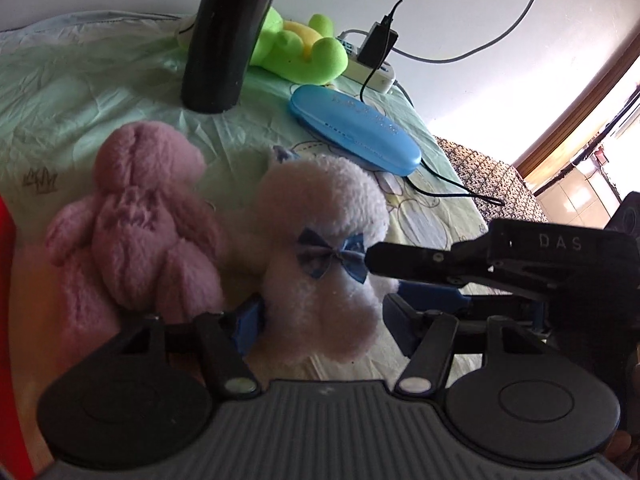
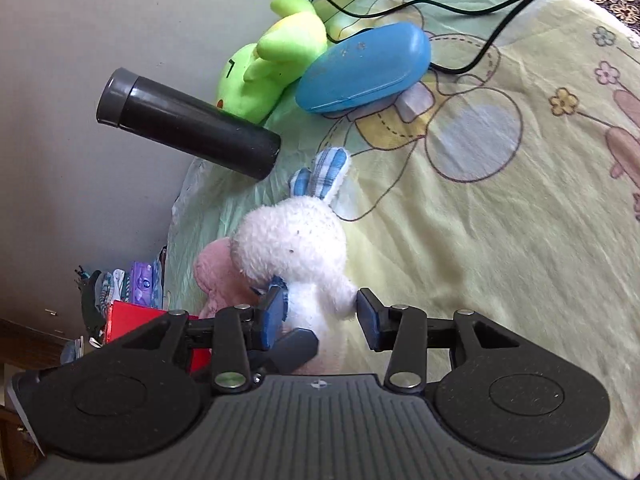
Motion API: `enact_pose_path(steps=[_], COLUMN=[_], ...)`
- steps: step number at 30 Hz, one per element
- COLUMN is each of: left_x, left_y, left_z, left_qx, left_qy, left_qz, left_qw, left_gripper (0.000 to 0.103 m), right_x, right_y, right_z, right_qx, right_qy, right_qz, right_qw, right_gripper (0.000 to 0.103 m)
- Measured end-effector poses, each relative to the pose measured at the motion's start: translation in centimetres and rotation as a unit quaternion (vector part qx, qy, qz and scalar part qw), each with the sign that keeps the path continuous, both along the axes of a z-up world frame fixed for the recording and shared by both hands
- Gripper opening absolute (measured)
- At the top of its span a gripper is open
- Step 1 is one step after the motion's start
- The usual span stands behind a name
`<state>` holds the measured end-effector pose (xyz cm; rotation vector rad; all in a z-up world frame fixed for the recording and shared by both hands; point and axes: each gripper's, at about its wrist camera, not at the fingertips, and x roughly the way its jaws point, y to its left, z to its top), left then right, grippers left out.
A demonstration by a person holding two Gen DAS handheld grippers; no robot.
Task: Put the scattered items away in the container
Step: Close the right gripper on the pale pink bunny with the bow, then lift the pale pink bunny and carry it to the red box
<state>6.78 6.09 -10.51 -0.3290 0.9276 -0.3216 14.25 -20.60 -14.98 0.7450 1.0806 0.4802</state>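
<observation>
A white plush rabbit (image 1: 320, 240) with a blue bow lies on the cartoon sheet, beside a pink plush toy (image 1: 140, 220). My left gripper (image 1: 326, 320) is open, its fingers on either side of the rabbit's lower body. My right gripper (image 2: 320, 320) is also open around the rabbit (image 2: 296, 248), its jaws apart on both sides; its black finger reaches in from the right in the left wrist view. The pink plush (image 2: 218, 276) lies just behind. A red container (image 2: 136, 320) sits at the bed's left edge.
A black flask (image 2: 188, 120) stands near the wall. A green plush (image 2: 272, 64), a blue case (image 2: 364, 68), a power strip (image 1: 376, 68) and a black cable (image 2: 480, 12) lie farther back. The bed edge falls off at left.
</observation>
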Motion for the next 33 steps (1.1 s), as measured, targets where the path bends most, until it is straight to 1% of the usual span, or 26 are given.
enact_pose_path(steps=[3, 6, 9, 11, 13, 16, 18, 21, 24, 29, 33], left_x=[0.1, 0.3, 0.5, 0.6, 0.6, 0.6, 0.5, 0.1, -0.9, -3.8, -6.5], left_y=[-0.5, -0.9, -1.1, -1.4, -1.8, -1.9, -1.4, -0.8, -1.0, -2.0, -2.8], left_z=[-0.2, -0.1, -0.2, -0.2, -0.3, -0.3, -0.3, 0.1, 0.8, 2.3, 3.6], left_qx=[0.015, 0.029, 0.034, 0.045, 0.058, 0.072, 0.062, 0.040, 0.024, 0.024, 0.028], left_qy=[-0.002, -0.007, -0.010, -0.016, -0.022, -0.025, -0.019, -0.015, -0.017, -0.032, -0.041], left_qz=[-0.011, -0.021, -0.026, -0.034, -0.042, -0.045, -0.041, -0.040, -0.046, -0.068, -0.090], left_qw=[0.9998, 0.9993, 0.9990, 0.9983, 0.9972, 0.9960, 0.9970, 0.9983, 0.9985, 0.9969, 0.9948], left_gripper=[0.066, 0.066, 0.066, 0.066, 0.066, 0.060, 0.059, 0.058, 0.058, 0.058, 0.058], right_x=[1.0, 1.6, 1.9, 2.2, 2.3, 2.4, 2.4, 2.1, 1.0, -1.8, -4.9], right_y=[0.8, 1.0, 1.0, 1.0, 1.1, 1.3, 1.3, 1.0, 0.6, -0.6, -1.3], right_z=[-0.4, -0.9, -1.4, -1.7, -1.7, -1.6, -1.4, -1.3, -0.4, 1.2, 2.8], right_qx=[-0.010, 0.004, 0.014, 0.025, 0.034, 0.040, 0.042, 0.052, 0.047, 0.043, 0.038], right_qy=[-0.008, -0.010, -0.007, -0.005, -0.012, -0.018, -0.019, -0.007, -0.014, -0.022, -0.031], right_qz=[0.019, 0.027, 0.029, 0.030, 0.034, 0.040, 0.041, 0.037, 0.034, 0.030, 0.026], right_qw=[1.000, 1.000, 0.999, 0.999, 0.999, 0.998, 0.998, 0.998, 0.998, 0.998, 0.998], right_gripper=[0.048, 0.048, 0.051, 0.050, 0.040, 0.035, 0.034, 0.032, 0.032, 0.032, 0.032])
